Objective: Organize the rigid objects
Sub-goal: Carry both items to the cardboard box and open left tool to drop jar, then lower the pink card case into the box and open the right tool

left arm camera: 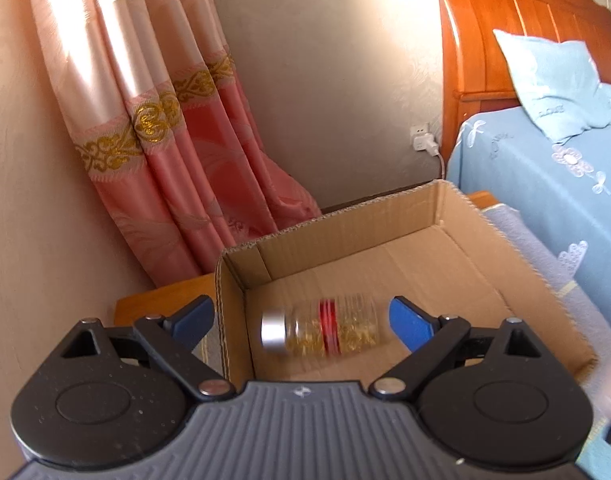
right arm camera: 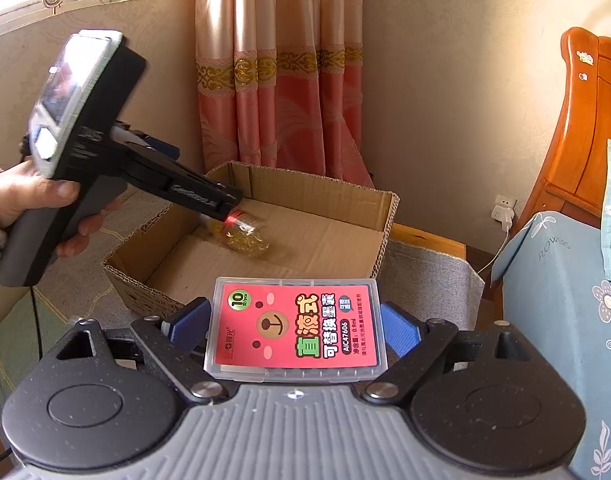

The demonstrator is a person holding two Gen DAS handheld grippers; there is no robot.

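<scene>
Left gripper [left arm camera: 301, 320]: jaws spread wide, blue pads clear on both sides of the jar, nothing gripped. Poised over the near-left part of the box. Seen from the right wrist view [right arm camera: 225, 208] as a black arm reaching down into the box, handle held in the person's left hand [right arm camera: 33, 200].

Jar [left arm camera: 321, 330]: clear, silver cap to the left, red band round the middle, yellow contents. Lying on its side within the box, between the open fingers but touching neither. Motion-blurred in both views; contact with the box floor cannot be told. From the right wrist view [right arm camera: 241, 232], just under the left gripper's tip.

Cardboard box [left arm camera: 445, 216]: open-topped, flaps upright, standing on a grey cloth [right arm camera: 425, 280] over a wooden surface, near the corner by the pink curtain [left arm camera: 165, 128]. Only the jar visible inside.

Right gripper [right arm camera: 295, 328]: clenched on the plastic case, blue pads pressing its two short sides.

Plastic case [right arm camera: 295, 330]: flat, clear, red label with bear face and Chinese print, "10" in a green disc. Held level, label up, in front of the box's near wall, outside the box.

Surroundings: bed with blue floral cover [left arm camera: 545, 168] and wooden headboard [left arm camera: 505, 20] to the right; wall socket with white plug [right arm camera: 503, 210].
</scene>
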